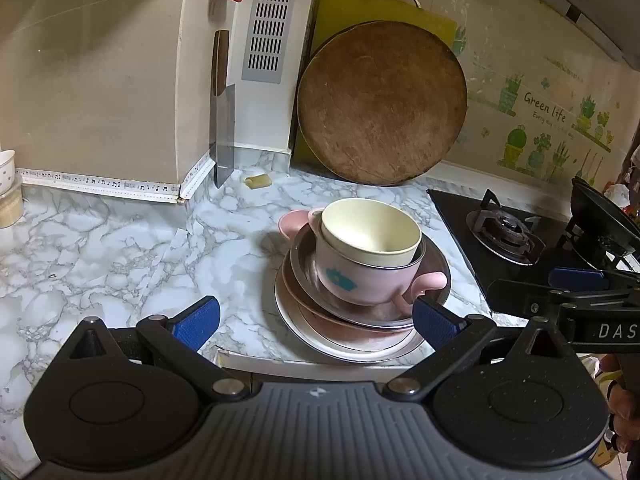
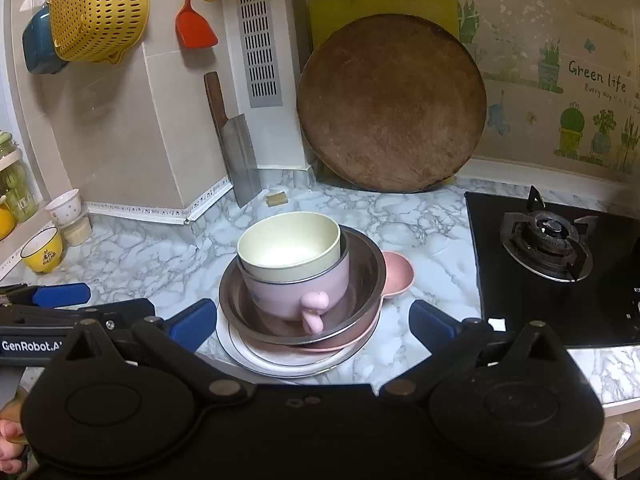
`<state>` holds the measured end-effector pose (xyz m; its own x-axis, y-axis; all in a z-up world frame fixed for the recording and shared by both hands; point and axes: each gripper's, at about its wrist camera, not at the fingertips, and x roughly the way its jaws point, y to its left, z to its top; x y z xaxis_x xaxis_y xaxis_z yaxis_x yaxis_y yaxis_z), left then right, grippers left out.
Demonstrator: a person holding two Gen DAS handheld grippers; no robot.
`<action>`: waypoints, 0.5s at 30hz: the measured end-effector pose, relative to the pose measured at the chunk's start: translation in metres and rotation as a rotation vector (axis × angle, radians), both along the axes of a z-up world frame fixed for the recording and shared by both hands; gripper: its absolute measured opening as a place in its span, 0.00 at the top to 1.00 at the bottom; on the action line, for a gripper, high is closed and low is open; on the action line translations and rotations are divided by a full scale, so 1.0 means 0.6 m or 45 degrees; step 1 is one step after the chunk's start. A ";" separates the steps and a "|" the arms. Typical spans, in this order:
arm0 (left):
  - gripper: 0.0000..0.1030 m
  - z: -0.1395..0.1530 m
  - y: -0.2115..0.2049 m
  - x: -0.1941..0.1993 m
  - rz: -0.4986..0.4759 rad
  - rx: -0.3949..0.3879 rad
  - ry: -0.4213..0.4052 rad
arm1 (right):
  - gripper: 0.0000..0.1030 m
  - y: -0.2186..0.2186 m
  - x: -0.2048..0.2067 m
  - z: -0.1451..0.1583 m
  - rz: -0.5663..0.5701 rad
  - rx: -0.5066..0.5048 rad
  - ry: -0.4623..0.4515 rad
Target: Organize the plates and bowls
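While my left tool hangs released before the stack, the left wrist view shows a cream bowl nested in a pink handled bowl, in a steel bowl, on plates, near the desk edge. From the right wrist, my right tool also gapes, holding nothing. Nested so, the stack fits either a finished sort or one awaiting it; I cannot tell which.
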<state>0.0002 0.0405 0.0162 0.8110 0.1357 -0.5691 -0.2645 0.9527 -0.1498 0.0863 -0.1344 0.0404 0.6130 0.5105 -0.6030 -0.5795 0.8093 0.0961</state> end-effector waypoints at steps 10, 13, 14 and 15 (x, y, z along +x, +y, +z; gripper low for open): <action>0.00 0.001 -0.004 -0.002 -0.004 0.007 -0.010 | 0.00 0.003 0.003 0.002 0.005 -0.002 0.030; 0.00 0.000 -0.004 -0.002 -0.006 0.000 -0.009 | 0.00 0.003 0.003 0.002 0.007 0.000 0.029; 0.00 0.000 -0.004 -0.003 -0.008 -0.003 -0.009 | 0.00 0.003 0.003 0.002 0.007 0.001 0.029; 0.00 0.000 -0.004 -0.003 -0.008 -0.002 -0.009 | 0.00 0.003 0.002 0.002 0.006 0.001 0.029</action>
